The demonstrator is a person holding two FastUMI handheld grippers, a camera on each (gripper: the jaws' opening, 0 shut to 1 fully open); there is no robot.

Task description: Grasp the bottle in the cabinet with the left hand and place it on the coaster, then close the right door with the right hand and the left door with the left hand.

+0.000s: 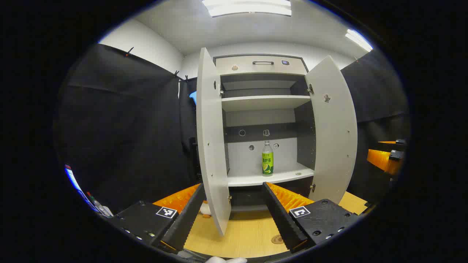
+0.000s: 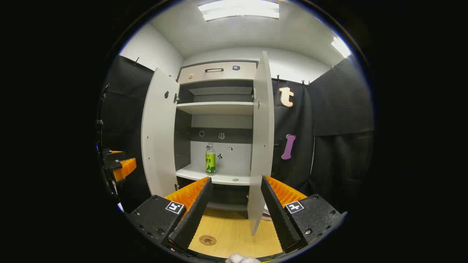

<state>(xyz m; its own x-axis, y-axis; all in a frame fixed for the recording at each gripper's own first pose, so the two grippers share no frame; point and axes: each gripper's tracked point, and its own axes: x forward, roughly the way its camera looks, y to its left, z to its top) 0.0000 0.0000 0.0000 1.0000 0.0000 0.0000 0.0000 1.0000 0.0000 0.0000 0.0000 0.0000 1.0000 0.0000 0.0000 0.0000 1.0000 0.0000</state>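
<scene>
While both cabinet doors stand open, bottle (image 1: 267, 158) sits upright on lower shelf (image 1: 268, 178); left gripper (image 1: 234, 215) and right gripper (image 2: 234, 212) both spread, empty, coaster (image 2: 207, 240) on tabletop (image 2: 234, 230) below.

Recording booth, black cloth walls (image 1: 120, 120), cabinet (image 1: 261, 106)

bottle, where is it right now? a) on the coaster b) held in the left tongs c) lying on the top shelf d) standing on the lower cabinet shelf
d: the bottle stands upright on the lower shelf between the two open doors, while the coaster lies bare on the table and the left tongs are open, short of the cabinet.
</scene>
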